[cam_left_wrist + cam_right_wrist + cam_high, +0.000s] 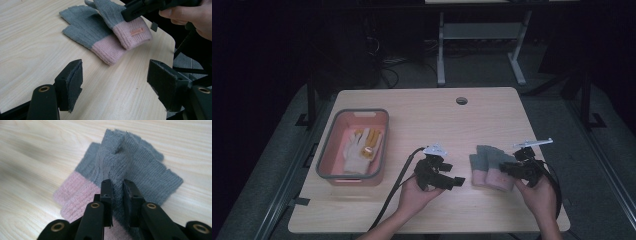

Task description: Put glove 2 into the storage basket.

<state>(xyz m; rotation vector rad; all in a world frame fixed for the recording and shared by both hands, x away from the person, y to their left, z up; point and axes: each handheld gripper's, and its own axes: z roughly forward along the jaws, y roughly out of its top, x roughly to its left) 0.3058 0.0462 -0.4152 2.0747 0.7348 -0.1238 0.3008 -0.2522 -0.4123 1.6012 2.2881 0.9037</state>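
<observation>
Grey-and-pink knitted gloves [490,169] are seen lying overlapped on the right half of the table [422,125], well apart from the pink basket [326,150] at the left, in which a white-and-yellow glove [361,149] is already laid. The upper glove [130,167] is pinched by the right hand-held gripper [117,187], whose jaws are closed narrowly on a fold of the grey knit near the pink cuff, so that the fabric is raised into a ridge. The left hand-held gripper [115,82] is held with its jaws wide apart and nothing between them, just beside the gloves and aimed at the cuff of the lower glove [100,46]. The step in hand is judged to be the lifting of the upper glove for transfer to the basket. For a clean lift, the pinch should be kept firm, since loose knit can slip out of a shallow grip; a single layer may have been caught, so the glove should be raised slowly until it is seen to clear its partner. If the lower glove is dragged along, it can be pinned at its cuff by the left hand-held gripper. The carried glove should be kept high enough to pass over the basket rim before release.
</observation>
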